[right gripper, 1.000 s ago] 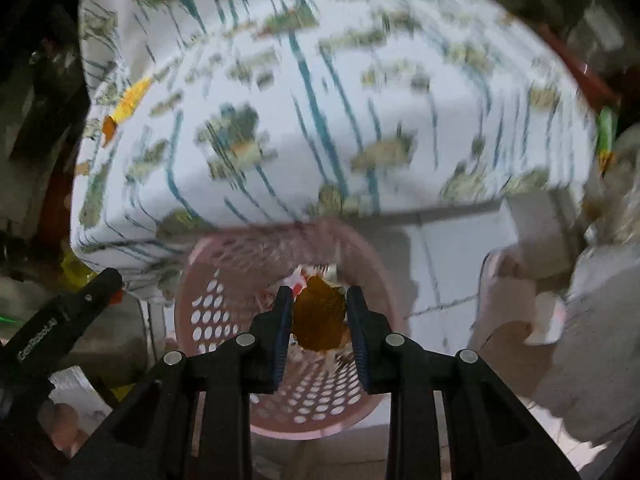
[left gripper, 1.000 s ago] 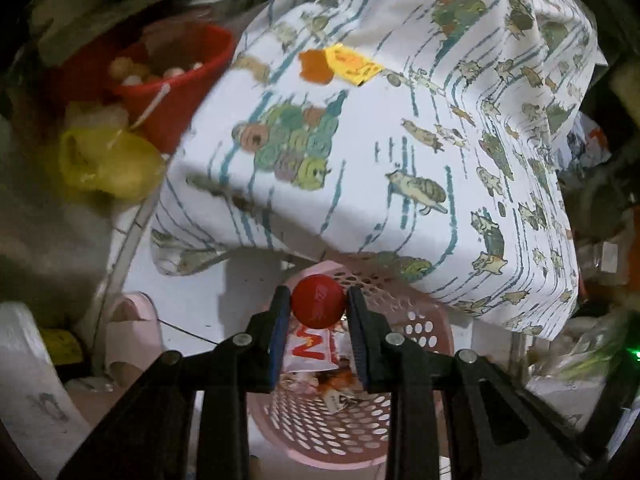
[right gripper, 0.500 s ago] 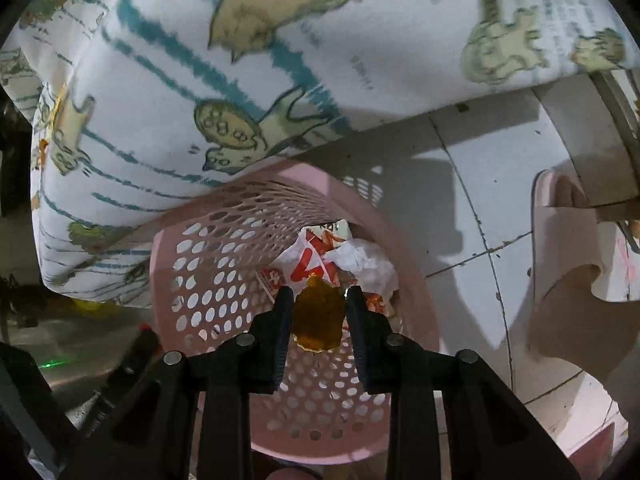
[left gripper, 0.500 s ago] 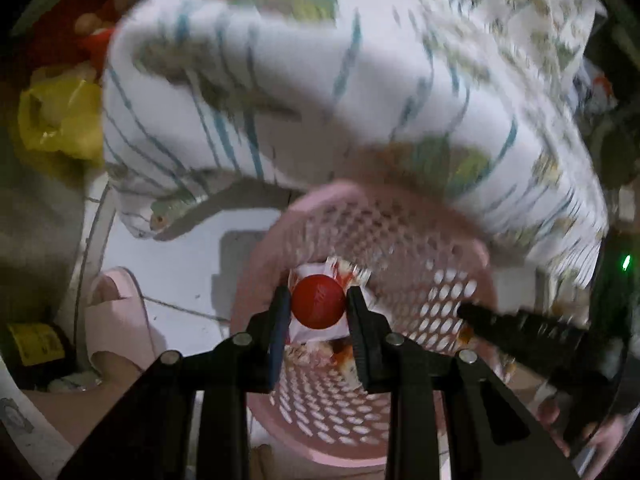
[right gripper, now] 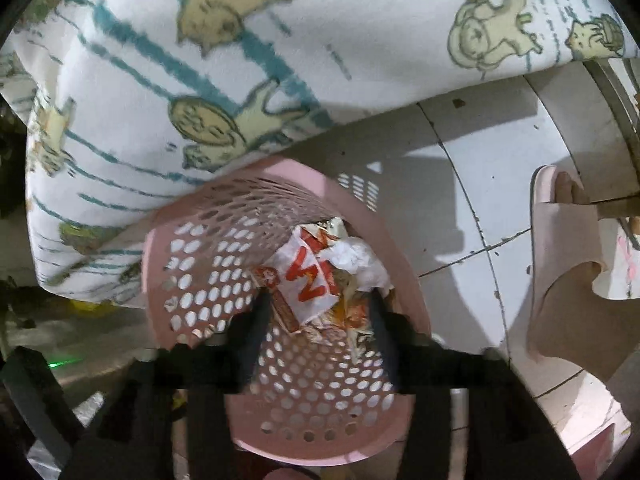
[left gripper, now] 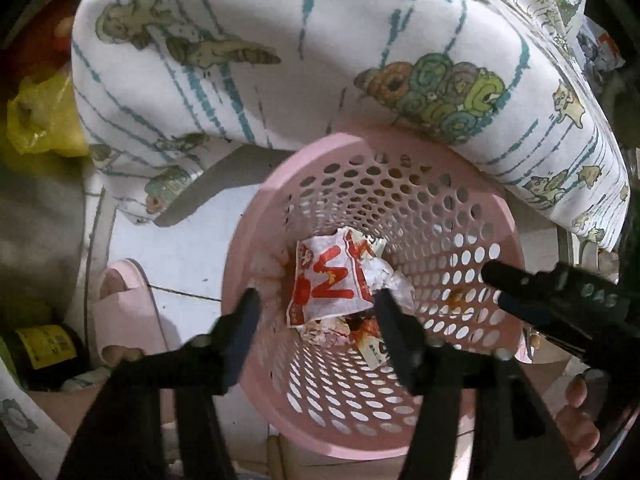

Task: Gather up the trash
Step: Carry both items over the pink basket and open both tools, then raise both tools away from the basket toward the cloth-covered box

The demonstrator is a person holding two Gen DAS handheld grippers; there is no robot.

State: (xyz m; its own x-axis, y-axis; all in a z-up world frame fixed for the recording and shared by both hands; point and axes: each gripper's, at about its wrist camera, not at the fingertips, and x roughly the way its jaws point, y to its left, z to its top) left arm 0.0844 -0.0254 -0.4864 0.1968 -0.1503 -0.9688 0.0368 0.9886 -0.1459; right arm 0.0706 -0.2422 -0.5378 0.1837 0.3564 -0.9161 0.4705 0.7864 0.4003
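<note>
Left wrist view looked almost straight down into a pink perforated basket (left gripper: pixel 440 208) standing on white floor tiles (left gripper: pixel 180 256), its far rim tucked under a hanging printed cloth (left gripper: pixel 280 40). The left gripper (left gripper: pixel 316 308) hung over the basket mouth with its jaws opening and nothing between them; the right gripper (right gripper: pixel 316 312), seen from its own camera, was likewise opening over the same basket with an empty gap. The collected trash lay at the bottom: a white wrapper with red print (left gripper: pixel 328 276), a crumpled white tissue (right gripper: pixel 356 258) touching it, and orange-stained scraps (right gripper: pixel 352 312) beneath. A foot in a pink slipper (right gripper: pixel 560 240) stood beside the basket.

This litter looked very light, soft and easily crushed, the wrapper probably slick and the scraps greasy. Were any piece to be taken up again, a raised fold or a bunched corner would likely give the pads a better hold than a flat face, with only gentle pressure needed
</note>
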